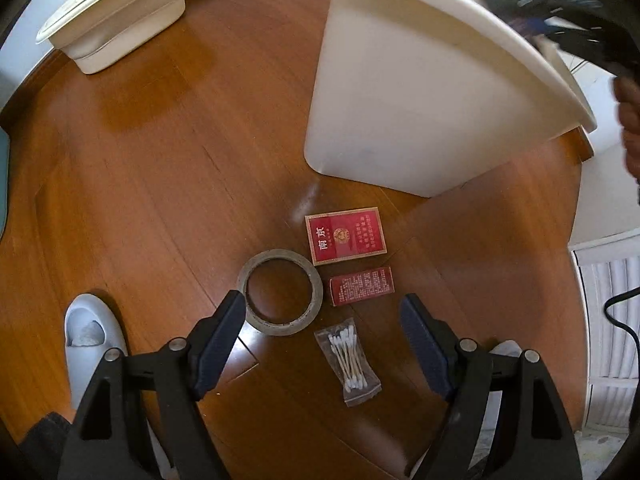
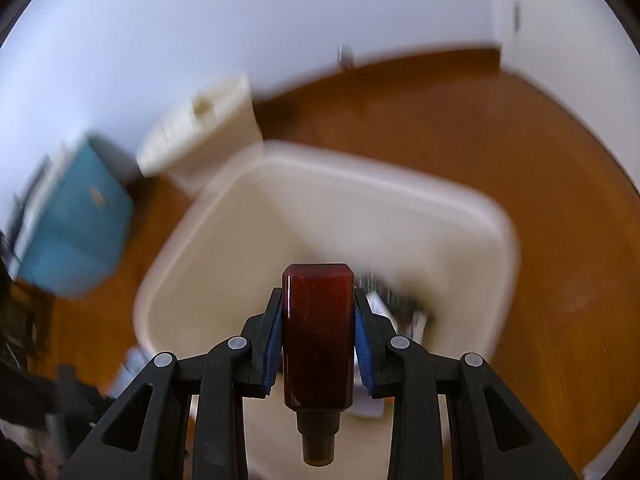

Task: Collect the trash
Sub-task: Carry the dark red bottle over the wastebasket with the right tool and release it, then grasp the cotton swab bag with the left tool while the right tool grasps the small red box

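On the brown wooden floor [image 1: 140, 200], going left to right in the left wrist view, we noted a grey slipper [image 1: 90, 330] at the lower left, then a flat grey ring of adhesive tape [image 1: 279, 292]. Next came a clear plastic packet of cotton swabs [image 1: 347, 360], with a large red cigarette pack [image 1: 346, 235] and a small red printed box [image 1: 362, 285] beyond it. All four trash items lay close together just in front of the tall cream plastic bin [image 1: 400, 120], presumably to keep each carry short.

The left gripper [image 1: 322, 340] pointed steeply down above this cluster. Its jaws stood wide apart and gripped nothing, straddling the tape ring's near edge and the swab packet. We judged it to be lining up for the next pick.

In the right wrist view, the right gripper [image 2: 318, 336] was clamped on a dark amber plastic bottle [image 2: 318, 320], blue pads pressing its flat sides, cap toward the camera. It hung tilted down over the bin's open mouth [image 2: 280, 208], where some discarded items already lay. The heavy blur suggested fast travel. We judged release to be the next step.
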`<state>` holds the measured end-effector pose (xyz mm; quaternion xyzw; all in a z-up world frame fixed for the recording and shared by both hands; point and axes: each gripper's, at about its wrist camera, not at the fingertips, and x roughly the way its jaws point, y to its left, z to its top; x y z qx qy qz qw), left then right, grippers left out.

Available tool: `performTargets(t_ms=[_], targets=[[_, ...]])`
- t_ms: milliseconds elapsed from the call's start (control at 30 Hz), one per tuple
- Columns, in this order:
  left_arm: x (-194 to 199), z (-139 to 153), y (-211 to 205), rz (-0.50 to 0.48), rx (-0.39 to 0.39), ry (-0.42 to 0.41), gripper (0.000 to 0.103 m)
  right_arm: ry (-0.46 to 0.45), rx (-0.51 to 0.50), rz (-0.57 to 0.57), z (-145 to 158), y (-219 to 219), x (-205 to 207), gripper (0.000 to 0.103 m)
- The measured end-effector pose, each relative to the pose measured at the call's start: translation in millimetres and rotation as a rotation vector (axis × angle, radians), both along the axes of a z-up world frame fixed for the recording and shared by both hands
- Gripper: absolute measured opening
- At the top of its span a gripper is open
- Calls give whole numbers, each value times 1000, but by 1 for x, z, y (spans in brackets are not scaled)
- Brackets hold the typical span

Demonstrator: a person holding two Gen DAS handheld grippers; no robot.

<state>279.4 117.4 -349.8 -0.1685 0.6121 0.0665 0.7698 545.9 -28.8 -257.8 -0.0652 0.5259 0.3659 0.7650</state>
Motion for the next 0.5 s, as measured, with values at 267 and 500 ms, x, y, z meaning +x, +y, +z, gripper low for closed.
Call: performTargets(t_ms=[267, 500], targets=[[-4, -22, -3, -46, 21, 40, 79, 54, -290, 119, -43, 37, 7, 34], [-16, -49, -5, -69, 50, 119, 79, 38, -210, 117, -29, 20, -25, 70]])
